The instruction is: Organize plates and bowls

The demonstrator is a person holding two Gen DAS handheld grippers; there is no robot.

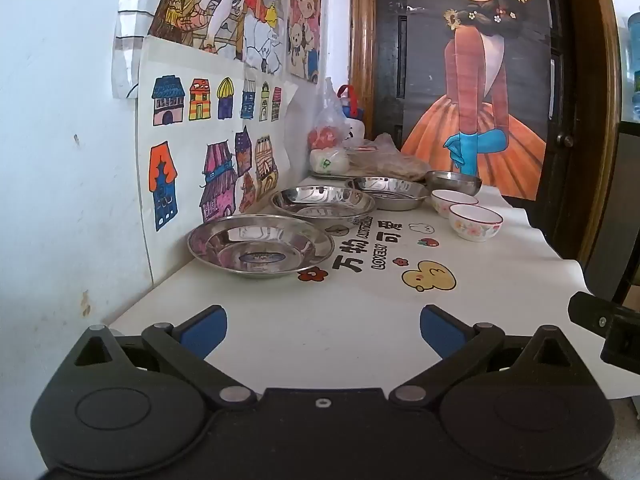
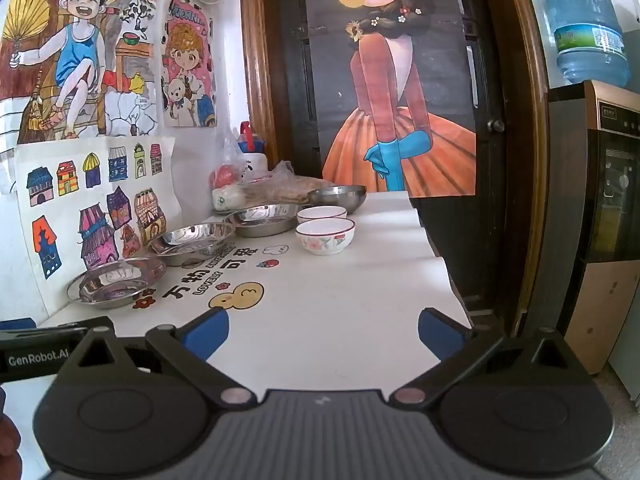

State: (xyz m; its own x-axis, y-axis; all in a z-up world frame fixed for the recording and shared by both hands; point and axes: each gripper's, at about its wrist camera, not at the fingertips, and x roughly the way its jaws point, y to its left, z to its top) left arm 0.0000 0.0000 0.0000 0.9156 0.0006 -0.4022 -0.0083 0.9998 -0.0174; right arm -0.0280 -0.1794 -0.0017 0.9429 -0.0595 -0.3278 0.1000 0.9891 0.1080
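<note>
Both the left tongs (image 1: pixel 323 330) and right tongs (image 2: pixel 323 334) are gaping wide, holding nothing, while three steel plates (image 1: pixel 261 246) and two china bowls (image 1: pixel 475 222) are sitting apart on the counter (image 1: pixel 360 320).

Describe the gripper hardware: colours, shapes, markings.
Both grippers, left gripper and right gripper, are matte black with round pivot housings, silver pins and blue finger pads. White "GenRobot.AI" lettering marks the left unit's side. No cables visible.

Bright, sharp daylight; fisheye bending, dark corners.
</note>
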